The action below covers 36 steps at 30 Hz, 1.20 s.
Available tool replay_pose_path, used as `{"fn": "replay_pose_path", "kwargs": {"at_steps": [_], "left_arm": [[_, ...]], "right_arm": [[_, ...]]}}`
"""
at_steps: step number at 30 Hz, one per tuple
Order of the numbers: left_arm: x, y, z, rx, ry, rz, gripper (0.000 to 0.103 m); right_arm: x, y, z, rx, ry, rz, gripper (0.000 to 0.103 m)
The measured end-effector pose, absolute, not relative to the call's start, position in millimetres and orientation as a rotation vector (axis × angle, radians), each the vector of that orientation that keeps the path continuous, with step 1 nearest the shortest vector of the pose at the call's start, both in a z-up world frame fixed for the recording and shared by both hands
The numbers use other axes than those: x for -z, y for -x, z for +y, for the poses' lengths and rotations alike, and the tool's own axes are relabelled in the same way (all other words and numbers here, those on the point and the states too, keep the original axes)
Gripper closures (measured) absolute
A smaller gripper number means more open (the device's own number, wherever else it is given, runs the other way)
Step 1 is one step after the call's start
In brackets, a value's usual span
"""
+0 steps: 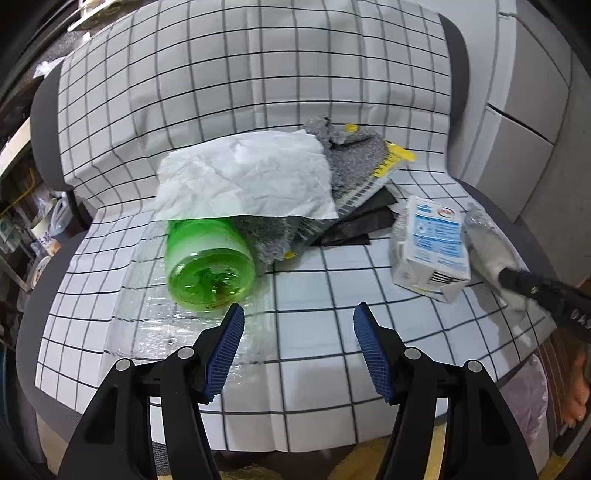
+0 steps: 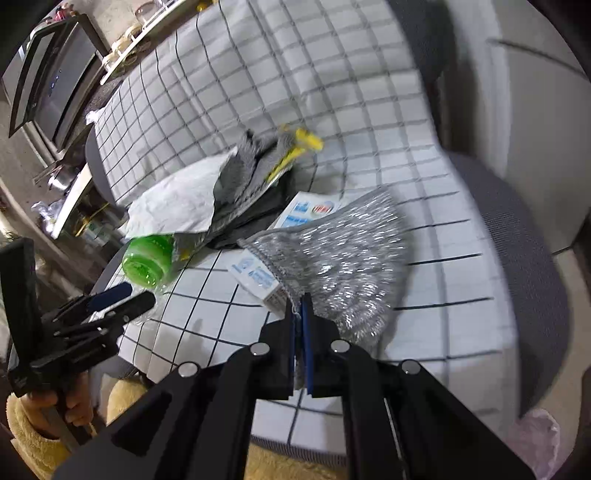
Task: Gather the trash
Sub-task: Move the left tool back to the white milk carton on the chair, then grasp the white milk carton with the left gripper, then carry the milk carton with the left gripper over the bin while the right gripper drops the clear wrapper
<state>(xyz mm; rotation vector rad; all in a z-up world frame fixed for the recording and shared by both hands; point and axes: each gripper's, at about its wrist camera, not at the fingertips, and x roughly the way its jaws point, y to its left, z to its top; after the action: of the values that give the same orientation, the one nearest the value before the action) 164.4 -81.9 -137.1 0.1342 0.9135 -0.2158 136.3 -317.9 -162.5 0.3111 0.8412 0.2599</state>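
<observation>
Claws first: my right claw point(image 2: 300, 306) is clamped on a silvery cloth point(image 2: 347, 254); my left claw point(image 1: 299, 325) gapes apart just before the green bottle point(image 1: 210, 266). Beside the bottle lie tissue point(image 1: 247, 177) and carton point(image 1: 430, 247), on the checked chair point(image 1: 314, 369).

Grey upholstered chair point(image 1: 44, 122), seat and backrest draped in a white cloth with dark grid lines point(image 1: 258, 55). Pale panelled cabinet fronts point(image 1: 517, 122) to the right, split by dark seams. Cluttered shelving point(image 1: 22, 206) at left, contents blurred. Dark glass-fronted appliance point(image 2: 55, 77) upper left beneath a pale shelf of jars point(image 2: 147, 26). Even, diffuse indoor light.
</observation>
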Motion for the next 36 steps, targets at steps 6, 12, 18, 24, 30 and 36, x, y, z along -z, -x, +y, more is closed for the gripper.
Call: {"fn": "replay_pose_path", "kwargs": {"at_steps": [6, 12, 18, 24, 30, 36], "left_arm": [[135.5, -159.2, -112.0, 0.336, -0.164, 0.885, 0.015], [151.4, -166.1, -160.4, 0.477, -0.22, 0.926, 0.014], [163.7, -185.6, -189.4, 0.519, -0.211, 0.944, 0.014], [175.6, -202.4, -207.3, 0.529, -0.236, 0.945, 0.016], [182.0, -205.0, -213.0, 0.539, -0.249, 0.941, 0.029], [167.9, -182.1, -204.5, 0.515, -0.235, 0.893, 0.033]], "right_arm": [[127.3, -111.1, -345.0, -0.115, -0.275, 0.725, 0.099], [117.1, -99.4, -369.3, -0.072, -0.287, 0.687, 0.099], [121.2, -91.8, -384.4, -0.056, -0.312, 0.681, 0.099], [127.1, -88.1, -394.3, -0.03, -0.34, 0.676, 0.099], [130.3, -83.2, -395.1, -0.026, -0.344, 0.69, 0.099], [122.3, -70.0, -386.2, -0.031, -0.34, 0.678, 0.099]]}}
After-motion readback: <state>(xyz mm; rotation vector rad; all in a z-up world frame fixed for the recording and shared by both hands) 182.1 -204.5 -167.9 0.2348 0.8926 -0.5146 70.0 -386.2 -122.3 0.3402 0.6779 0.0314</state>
